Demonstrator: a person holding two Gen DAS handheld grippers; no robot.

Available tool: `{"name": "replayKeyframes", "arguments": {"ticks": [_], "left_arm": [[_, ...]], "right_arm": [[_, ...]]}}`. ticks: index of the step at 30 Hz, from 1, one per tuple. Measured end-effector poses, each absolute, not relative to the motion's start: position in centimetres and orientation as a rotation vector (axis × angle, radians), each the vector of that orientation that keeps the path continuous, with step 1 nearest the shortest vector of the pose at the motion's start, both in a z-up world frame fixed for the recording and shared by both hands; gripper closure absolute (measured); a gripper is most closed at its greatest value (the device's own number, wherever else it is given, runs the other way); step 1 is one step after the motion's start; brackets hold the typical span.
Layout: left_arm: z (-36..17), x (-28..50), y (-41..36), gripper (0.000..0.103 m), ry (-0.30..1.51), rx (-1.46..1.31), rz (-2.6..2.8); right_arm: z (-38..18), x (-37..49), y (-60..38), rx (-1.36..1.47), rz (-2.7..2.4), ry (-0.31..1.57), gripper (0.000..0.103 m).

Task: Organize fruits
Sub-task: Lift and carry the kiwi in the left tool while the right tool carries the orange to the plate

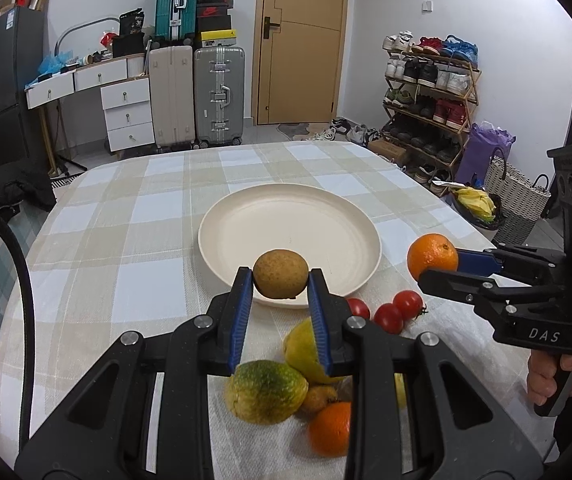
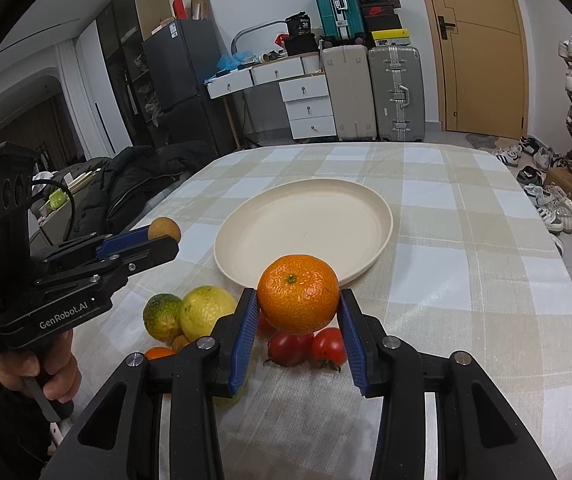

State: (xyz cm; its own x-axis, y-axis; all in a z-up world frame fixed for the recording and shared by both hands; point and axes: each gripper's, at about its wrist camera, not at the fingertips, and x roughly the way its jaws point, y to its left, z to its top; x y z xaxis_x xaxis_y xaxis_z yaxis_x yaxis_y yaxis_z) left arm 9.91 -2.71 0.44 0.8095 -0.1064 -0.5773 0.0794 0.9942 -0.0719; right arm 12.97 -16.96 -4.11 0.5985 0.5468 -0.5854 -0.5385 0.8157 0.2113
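The left gripper [image 1: 280, 280] pinches a round, rough brown fruit [image 1: 281, 279] between ribbed blue pads, held above the near rim of the smooth cream plate [image 1: 245, 216]. The right gripper [image 2: 298, 304] clamps a dimpled orange [image 2: 298, 293] over glossy tomatoes [image 2: 306, 346] on the checked cloth [image 2: 466, 280].

The left gripper [image 1: 280, 280] half-hides a yellow-green fruit [image 1: 302, 354] and an orange [image 1: 330, 428] — blurred.

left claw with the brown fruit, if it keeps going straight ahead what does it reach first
Probably the round cream plate: the left claw, shut on the round brown fruit, points at its near rim. Its height above the rim is unclear.
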Motion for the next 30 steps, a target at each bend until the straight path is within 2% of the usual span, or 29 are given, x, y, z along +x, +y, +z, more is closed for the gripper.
{"name": "replayKeyframes", "arguments": {"ticks": [30], "left_arm": [[-4.0, 19.7, -4.1, 0.078, 0.796, 0.007, -0.077]], "right_arm": [[-6.4, 20.5, -14.5, 0.041, 0.596, 0.791, 0.062]]}}
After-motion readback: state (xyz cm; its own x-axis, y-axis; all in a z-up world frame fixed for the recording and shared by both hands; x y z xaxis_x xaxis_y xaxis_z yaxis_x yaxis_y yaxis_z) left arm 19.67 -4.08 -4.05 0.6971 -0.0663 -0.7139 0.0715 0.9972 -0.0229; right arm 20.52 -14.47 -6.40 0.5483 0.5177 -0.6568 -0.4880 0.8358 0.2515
